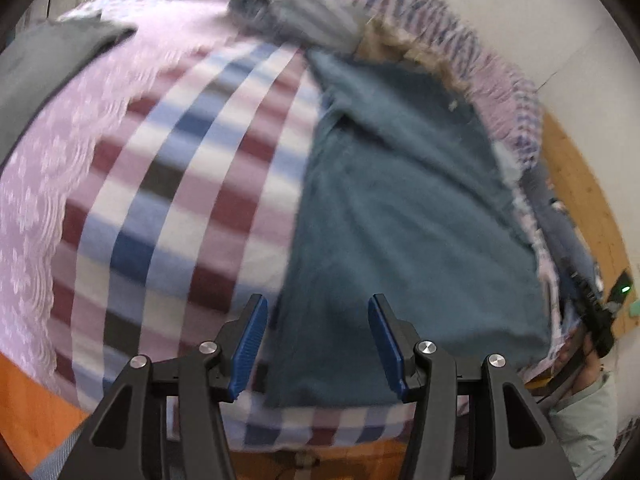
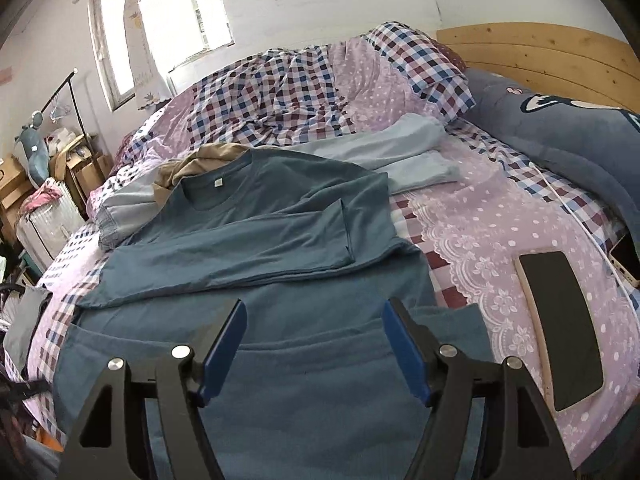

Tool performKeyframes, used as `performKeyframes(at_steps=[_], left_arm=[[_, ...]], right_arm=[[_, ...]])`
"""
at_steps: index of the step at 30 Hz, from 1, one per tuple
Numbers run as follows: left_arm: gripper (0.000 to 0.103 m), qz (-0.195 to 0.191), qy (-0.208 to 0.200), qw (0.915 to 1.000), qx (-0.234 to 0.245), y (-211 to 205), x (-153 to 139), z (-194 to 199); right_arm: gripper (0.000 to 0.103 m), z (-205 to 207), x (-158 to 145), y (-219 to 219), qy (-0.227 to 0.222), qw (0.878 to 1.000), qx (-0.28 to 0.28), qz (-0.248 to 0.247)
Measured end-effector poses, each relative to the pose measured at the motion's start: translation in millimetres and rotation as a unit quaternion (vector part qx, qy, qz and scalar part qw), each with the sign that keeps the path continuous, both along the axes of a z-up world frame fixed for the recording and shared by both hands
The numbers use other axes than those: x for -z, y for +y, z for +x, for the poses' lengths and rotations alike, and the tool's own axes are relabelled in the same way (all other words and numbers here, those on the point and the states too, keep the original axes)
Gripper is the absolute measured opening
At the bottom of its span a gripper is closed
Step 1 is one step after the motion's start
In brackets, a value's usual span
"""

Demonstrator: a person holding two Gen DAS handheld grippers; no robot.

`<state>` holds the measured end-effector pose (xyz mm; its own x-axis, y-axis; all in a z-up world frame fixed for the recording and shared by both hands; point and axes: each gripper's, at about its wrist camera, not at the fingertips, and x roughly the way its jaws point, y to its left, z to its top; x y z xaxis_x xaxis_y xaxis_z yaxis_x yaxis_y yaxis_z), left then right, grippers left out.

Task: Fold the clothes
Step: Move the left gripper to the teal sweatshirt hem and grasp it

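the teal long-sleeved shirt (image 2: 256,240) lies flat on the bed (image 2: 480,216), collar toward the far side, with one sleeve folded across its chest and its hem nearest the right wrist camera. in the left wrist view the same shirt (image 1: 400,200) runs as a long teal panel over the checked sheet (image 1: 180,200), blurred. a tan garment (image 2: 200,162) peeks out from under the collar, and a pale blue garment (image 2: 400,152) lies just beyond the shoulder. no container shows in either view; everything rests straight on the bedding.

the right gripper (image 2: 314,344) hangs over the lower part of the shirt, its jaws apart and holding nothing; the blue pads (image 2: 224,344) show cloth between them only as background. the left gripper (image 1: 316,344) stands at the shirt's near edge, jaws released too, with nothing pinched; whether its tips brush the cloth i cannot tell.

a phone (image 2: 560,328) lies face up on the lilac lace spread to the right of the shirt, well apart from it. a grey-blue cushion (image 2: 560,128) leans by the wooden headboard (image 2: 540,52), and a rumpled checked quilt (image 2: 280,88) is heaped at the far side under the window (image 2: 176,4).
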<state>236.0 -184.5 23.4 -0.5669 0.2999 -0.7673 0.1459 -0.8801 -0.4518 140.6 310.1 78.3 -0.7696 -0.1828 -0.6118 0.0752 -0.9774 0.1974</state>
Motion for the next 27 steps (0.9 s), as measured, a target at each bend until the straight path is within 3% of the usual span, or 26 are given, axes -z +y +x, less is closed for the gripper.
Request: performKeyframes(at_steps=[3,6,8,13,18,20,27], left_arm=[[0.056,-0.009,0.052,0.9985,-0.010,3.3,-15.4,-1.7],[0.056,-0.044,0.103,0.9936,-0.010,11.3,-29.7,-11.3],[0.056,-0.056,0.116,0.9916,-0.005,13.1,-31.0,-22.0],[0.056,-0.088,0.097,0.9914,0.003,21.2,-11.1,-64.5],[0.052,-0.112,0.106,0.9879,0.015,26.6,-1.7,-82.7],[0.045,-0.110,0.109,0.9878,0.017,26.0,0.2,-84.1],[0.043,-0.092,0.113,0.9893,0.009,23.3,3.6,-88.8]], right_arm=[[0.074,2.3,-0.9,5.2,0.001,1.000,0.005,-0.001],[0.074,3.6,-2.3,9.9,0.003,1.000,0.008,-0.007],[0.075,2.7,-1.6,10.6,0.001,1.000,0.007,-0.005],[0.075,-1.5,-0.8,10.1,-0.002,1.000,0.004,-0.009],[0.075,-9.0,-3.2,6.4,0.000,1.000,-0.003,-0.023],[0.075,-11.6,-3.3,3.4,-0.001,1.000,-0.007,-0.025],[0.075,-15.9,-3.2,-6.4,-0.002,1.000,-0.018,-0.025]])
